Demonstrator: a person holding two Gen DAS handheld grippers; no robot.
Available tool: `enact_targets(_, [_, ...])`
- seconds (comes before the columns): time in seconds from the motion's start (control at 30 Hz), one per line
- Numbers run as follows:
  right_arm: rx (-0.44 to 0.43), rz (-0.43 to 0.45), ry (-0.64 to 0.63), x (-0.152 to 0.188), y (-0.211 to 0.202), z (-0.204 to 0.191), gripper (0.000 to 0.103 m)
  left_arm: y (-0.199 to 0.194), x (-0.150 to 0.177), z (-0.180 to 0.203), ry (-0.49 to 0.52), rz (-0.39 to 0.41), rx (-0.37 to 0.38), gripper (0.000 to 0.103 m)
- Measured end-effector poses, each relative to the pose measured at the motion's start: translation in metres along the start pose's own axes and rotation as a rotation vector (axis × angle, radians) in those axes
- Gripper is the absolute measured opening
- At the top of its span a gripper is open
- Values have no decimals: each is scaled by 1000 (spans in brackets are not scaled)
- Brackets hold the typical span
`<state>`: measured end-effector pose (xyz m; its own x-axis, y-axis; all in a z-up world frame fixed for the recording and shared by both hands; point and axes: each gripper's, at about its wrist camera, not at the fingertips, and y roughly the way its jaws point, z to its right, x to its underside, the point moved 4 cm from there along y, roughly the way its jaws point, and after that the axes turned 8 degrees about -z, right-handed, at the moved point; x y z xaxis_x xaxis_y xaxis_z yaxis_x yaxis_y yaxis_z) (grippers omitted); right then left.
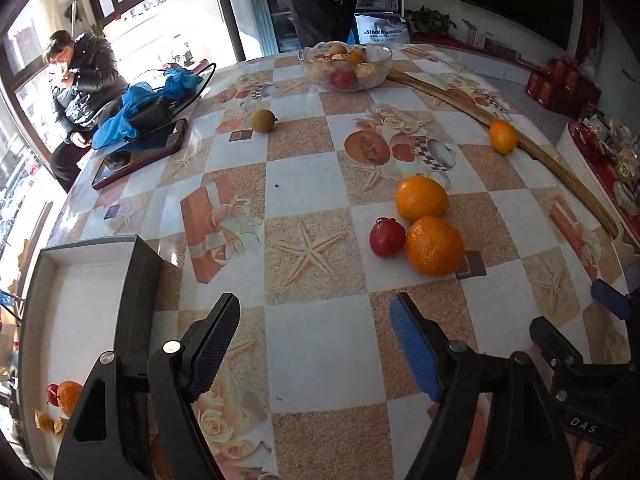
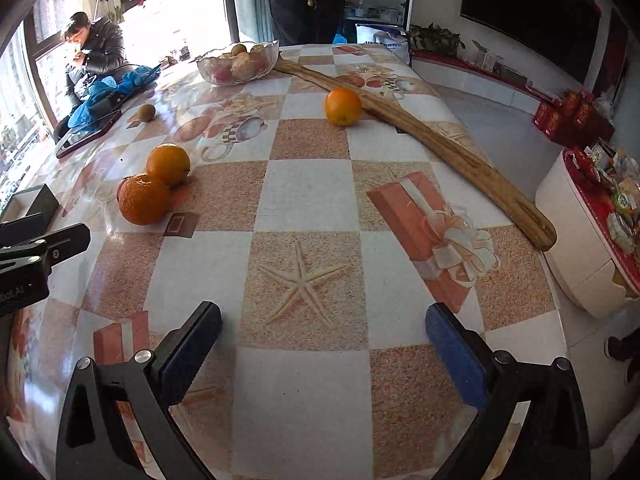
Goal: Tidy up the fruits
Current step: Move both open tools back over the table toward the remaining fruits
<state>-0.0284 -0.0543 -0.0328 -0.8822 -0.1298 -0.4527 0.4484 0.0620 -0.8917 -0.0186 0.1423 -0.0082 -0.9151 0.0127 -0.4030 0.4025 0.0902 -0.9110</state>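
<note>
Left tool (image 1: pixel 316 344) is spread wide w/ nothing between its pads, hovering over the checkered surface (image 1: pixel 320 336). Right tool (image 2: pixel 324 344) is likewise spread and holding nothing.

Landmark: the near orange (image 1: pixel 435 245). It lies ahead and right of the left tool, well apart from it. A second orange (image 1: pixel 421 197) touches it on the far side; a small red fruit (image 1: pixel 387 237) sits against its left. Further back-right, a third orange (image 1: pixel 503 136) rests against a long wooden board (image 1: pixel 560 160). Far back-left of the near orange lies a brownish kiwi-like fruit (image 1: pixel 263 121); straight back at the far edge, a glass bowl (image 1: pixel 380 56) holds mixed fruit.

From the right wrist view the near orange (image 2: pixel 145 199) is ahead-left of the right tool, hiding most of the red fruit.

Only the left wrist view shows the inside of the dark box (image 1: pixel 136 288), left of the near orange, w/ an orange and a red fruit in its near corner. The right wrist view alone shows the board's full length.
</note>
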Motion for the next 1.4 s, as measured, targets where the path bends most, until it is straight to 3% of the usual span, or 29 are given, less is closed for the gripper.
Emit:
enact_targets(0.37, [-10,4,2,-1,1,0,103,25,-25,18,10,4,37,80])
enact_targets(0.47, [-10,4,2,-1,1,0,103,28,-30,22,-6,8,52,74])
enact_targets(0.57, [-9,4,2,0,1,0,103,29,-35,26,-12,3,77,56])
enact_targets(0.63, [-7,3,0,-1,1,0,103,29,-37,31,-1,5,78,38])
enact_targets(0.73, [-7,3,0,-1,1,0,103,26,-32,31,12,13,61,26])
enact_targets(1.0, [-12,-32,-35,-6,5,-11,103,12,12,-17,-82,28,16,26])
enact_targets(1.2, [-72,-77,-160,-32,19,-66,103,4,35,-40,-111,36,-9,26])
enact_targets(1.4, [-163,-63,-159,-65,32,-109,102,0,44,-47,-122,49,-19,26])
